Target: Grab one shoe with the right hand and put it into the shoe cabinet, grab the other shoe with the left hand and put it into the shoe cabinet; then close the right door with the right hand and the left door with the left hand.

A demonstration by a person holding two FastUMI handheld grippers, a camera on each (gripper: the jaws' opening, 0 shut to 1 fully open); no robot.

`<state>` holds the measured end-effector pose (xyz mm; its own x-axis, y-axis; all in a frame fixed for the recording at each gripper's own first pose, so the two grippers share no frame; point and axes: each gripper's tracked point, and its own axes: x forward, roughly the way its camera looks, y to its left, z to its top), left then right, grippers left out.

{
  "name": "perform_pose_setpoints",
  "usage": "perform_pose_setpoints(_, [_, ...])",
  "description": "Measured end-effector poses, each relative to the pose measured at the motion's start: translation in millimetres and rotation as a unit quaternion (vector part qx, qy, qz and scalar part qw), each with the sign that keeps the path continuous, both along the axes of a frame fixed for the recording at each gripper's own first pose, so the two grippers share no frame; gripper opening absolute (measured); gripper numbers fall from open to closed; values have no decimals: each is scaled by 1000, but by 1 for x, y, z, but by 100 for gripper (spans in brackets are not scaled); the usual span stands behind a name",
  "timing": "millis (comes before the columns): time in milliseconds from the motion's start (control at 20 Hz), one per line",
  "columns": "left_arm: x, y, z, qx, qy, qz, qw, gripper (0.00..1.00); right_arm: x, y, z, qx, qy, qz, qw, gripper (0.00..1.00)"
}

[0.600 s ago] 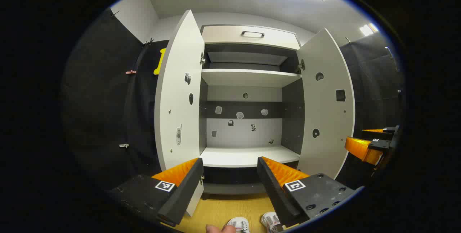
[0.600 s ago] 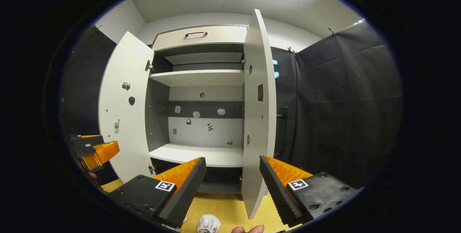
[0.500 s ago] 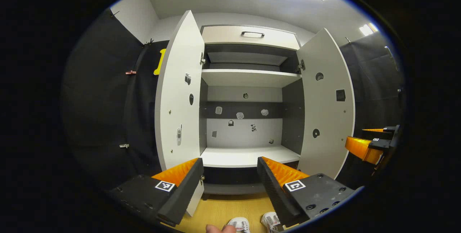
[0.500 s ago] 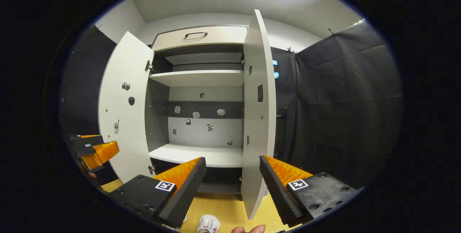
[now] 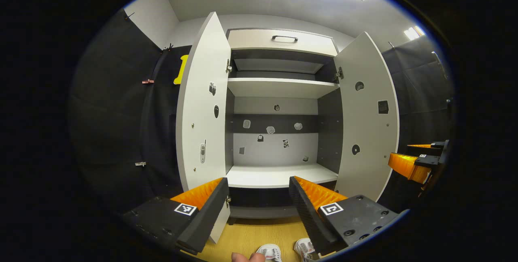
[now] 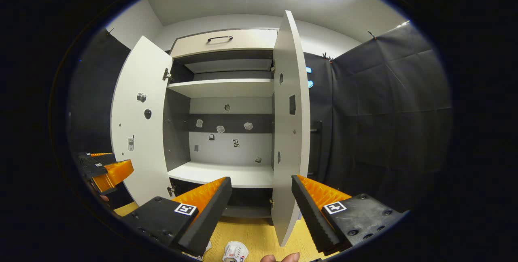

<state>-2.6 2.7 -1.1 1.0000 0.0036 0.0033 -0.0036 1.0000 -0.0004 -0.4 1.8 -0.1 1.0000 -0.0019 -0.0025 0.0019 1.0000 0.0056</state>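
In the left gripper view the shoe cabinet [image 5: 279, 92] fills the centre of the frame with both doors swung wide, the left door [image 5: 202, 108] and the right door [image 5: 370, 112] angled outward so the lower shelf [image 5: 279, 175] is open to receive the shoes. The left gripper [image 5: 257, 197] sits at the bottom centre with its jaws spread and nothing between them, aimed at that shelf. Two white shoes [image 5: 270, 252] lie on the wooden floor [image 5: 251, 237] at the bottom edge, just beside a fingertip [image 5: 247, 257] of the person. At the right edge the right gripper [image 5: 412, 158] hangs level, well apart from the cabinet. In the right gripper view that gripper [image 6: 261, 199] is likewise spread and empty at bottom centre, facing the edge-on right door, with one shoe [image 6: 234, 252] below it on the floor. Neither shoe is grasped yet, so the first step, taking one with the right gripper, appears not yet begun.
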Motion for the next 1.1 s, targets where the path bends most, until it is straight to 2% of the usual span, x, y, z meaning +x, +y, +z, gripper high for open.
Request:
perform_pose_setpoints(350, [-1,4,1,-1,-3,3,1000,95,-1,5,-2,0,3,3,1000,98])
perform_pose_setpoints(600, [-3,6,0,-1,-7,7,1000,95,-6,19,-23,5,29,19,999,98])
perform_pose_setpoints(850, [-9,12,-7,1,-5,15,1000,95,-15,37,-77,21,94,40,995,98])
perform_pose_setpoints(1100, [-13,20,-24,0,6,27,1000,95,-36,56,-154,31,172,59,983,98])
